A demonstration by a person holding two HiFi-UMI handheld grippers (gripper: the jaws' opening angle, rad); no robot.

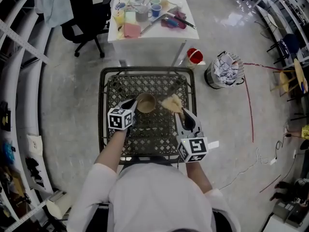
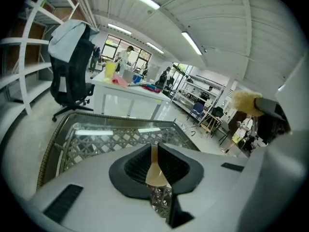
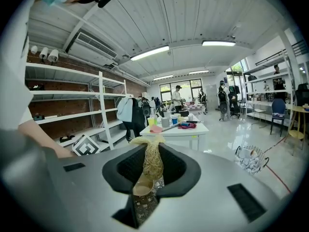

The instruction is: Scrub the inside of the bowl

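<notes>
We clamp L hand-held gripper (image 1: pixel 132 105) on bowl (image 1: pixel 146 103) rim, 9 o'clock, to steady it; R hand-held gripper (image 1: pixel 178 111) pinches scrubber (image 1: pixel 172 102), 3 o'clock, ready for scrubbing.

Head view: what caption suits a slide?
Left gripper pinches the bowl; right gripper holds a scrubber beside it, over a lattice table.

No legible lettering, brand or number anywhere; only a black-and-white square marker (image 1: pixel 119 120) on the cube of the left gripper (image 1: pixel 133 103), and a like marker (image 1: pixel 195 148) on the cube of the right gripper (image 1: pixel 179 111); block patterns, no letters or digits; any print on the items on the white table (image 1: pixel 154 36) too small to read.
</notes>
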